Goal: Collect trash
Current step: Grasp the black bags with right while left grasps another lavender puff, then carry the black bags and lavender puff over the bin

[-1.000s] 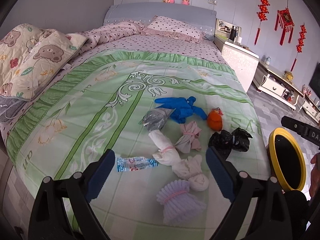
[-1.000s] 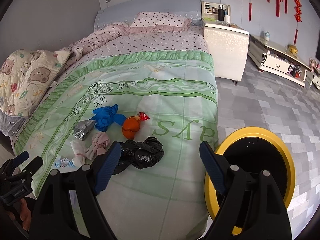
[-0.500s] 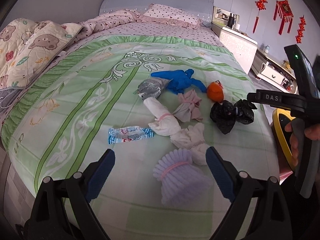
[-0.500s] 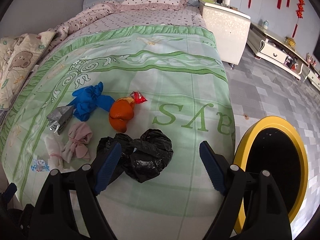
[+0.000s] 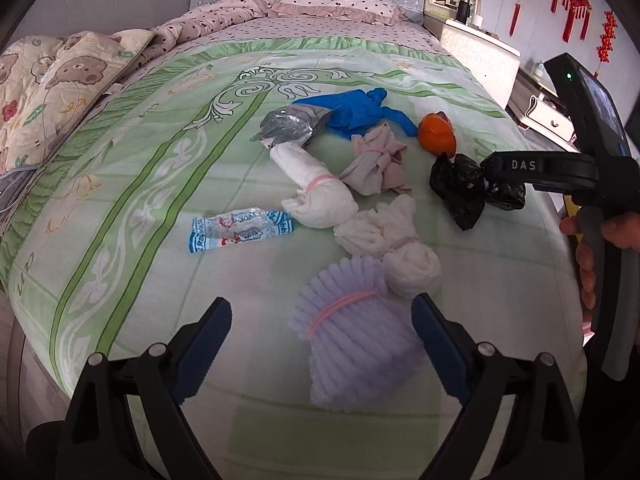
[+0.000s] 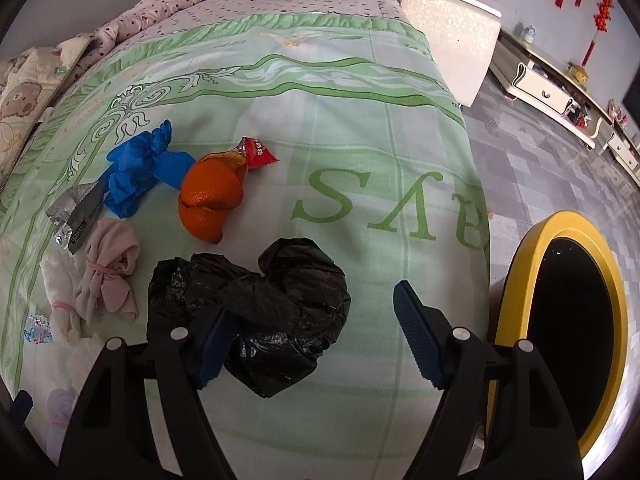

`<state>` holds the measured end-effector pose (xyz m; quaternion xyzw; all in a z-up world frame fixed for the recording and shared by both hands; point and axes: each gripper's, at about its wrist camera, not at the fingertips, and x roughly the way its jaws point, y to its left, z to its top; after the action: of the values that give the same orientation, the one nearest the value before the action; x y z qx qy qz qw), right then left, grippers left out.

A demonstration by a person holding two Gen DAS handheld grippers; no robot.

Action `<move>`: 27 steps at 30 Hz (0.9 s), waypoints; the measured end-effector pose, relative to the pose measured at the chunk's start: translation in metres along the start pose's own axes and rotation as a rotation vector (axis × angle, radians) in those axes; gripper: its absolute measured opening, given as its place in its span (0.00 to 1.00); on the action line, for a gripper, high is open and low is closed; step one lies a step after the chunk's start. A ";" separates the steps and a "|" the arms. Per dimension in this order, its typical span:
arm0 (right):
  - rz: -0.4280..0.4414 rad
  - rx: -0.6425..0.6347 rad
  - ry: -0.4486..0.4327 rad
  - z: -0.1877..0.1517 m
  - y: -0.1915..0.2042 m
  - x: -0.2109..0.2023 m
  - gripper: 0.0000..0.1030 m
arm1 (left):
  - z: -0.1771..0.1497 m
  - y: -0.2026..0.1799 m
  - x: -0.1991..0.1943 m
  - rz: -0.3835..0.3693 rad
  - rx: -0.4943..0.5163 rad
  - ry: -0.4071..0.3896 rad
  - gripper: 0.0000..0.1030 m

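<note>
Trash lies on the green bedspread (image 5: 120, 168). My left gripper (image 5: 322, 340) is open, its jaws either side of a lilac foam net (image 5: 352, 340) tied with a pink band. Beyond lie white cloth bundles (image 5: 320, 196), a clear wrapper (image 5: 240, 232), a pink bundle (image 5: 376, 160), silver foil (image 5: 288, 128), a blue glove (image 5: 356, 110) and orange peel (image 5: 436, 136). My right gripper (image 6: 316, 332) is open, low over a crumpled black plastic bag (image 6: 272, 300), its left finger against the bag. The orange peel (image 6: 210, 196), a red wrapper (image 6: 258, 152) and the blue glove (image 6: 140, 168) lie behind.
A yellow-rimmed black bin (image 6: 568, 316) stands on the floor by the bed's right edge. A white nightstand (image 6: 448, 28) and a low cabinet (image 6: 552, 92) lie beyond. A bear-print quilt (image 5: 52, 92) is heaped at the left, pillows (image 5: 332, 0) at the head.
Both grippers have moved forward and down toward the bed. The left now straddles the lilac foam net; the right has closed in over the black bag.
</note>
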<state>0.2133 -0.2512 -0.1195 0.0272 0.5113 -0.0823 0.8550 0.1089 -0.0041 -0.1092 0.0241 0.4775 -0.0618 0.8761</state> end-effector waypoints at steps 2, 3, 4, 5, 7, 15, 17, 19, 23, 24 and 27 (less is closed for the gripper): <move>0.019 0.006 0.012 -0.003 0.001 0.000 0.67 | -0.002 -0.006 0.002 -0.008 0.021 0.008 0.84; 0.029 0.003 0.017 -0.005 0.002 0.000 0.64 | -0.003 -0.009 0.003 -0.009 0.034 0.007 0.83; 0.033 -0.004 0.015 -0.007 0.004 -0.001 0.60 | -0.004 -0.013 0.003 -0.010 0.051 0.008 0.80; 0.033 -0.015 0.008 -0.007 0.006 -0.003 0.58 | -0.004 -0.016 0.004 -0.012 0.061 0.009 0.77; 0.035 -0.032 0.003 -0.008 0.011 -0.005 0.52 | -0.004 -0.020 0.008 -0.020 0.073 0.016 0.70; 0.081 -0.059 -0.003 -0.011 0.018 -0.008 0.37 | -0.005 -0.020 0.010 -0.024 0.068 0.008 0.60; 0.089 -0.069 -0.005 -0.011 0.020 -0.009 0.34 | -0.004 -0.020 0.011 -0.025 0.068 0.005 0.59; 0.097 -0.073 -0.006 -0.011 0.021 -0.010 0.31 | -0.004 -0.021 0.010 -0.025 0.075 -0.002 0.58; 0.121 -0.058 -0.010 -0.010 0.019 -0.013 0.27 | -0.005 -0.022 0.006 -0.033 0.084 -0.014 0.55; 0.127 -0.049 -0.010 -0.009 0.017 -0.014 0.26 | -0.005 -0.021 0.005 -0.038 0.081 -0.015 0.55; 0.133 -0.027 -0.022 -0.007 0.012 -0.018 0.26 | -0.004 -0.019 0.002 -0.049 0.068 -0.024 0.54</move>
<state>0.2005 -0.2368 -0.1075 0.0489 0.5001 -0.0186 0.8644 0.1042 -0.0225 -0.1123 0.0416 0.4648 -0.0997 0.8788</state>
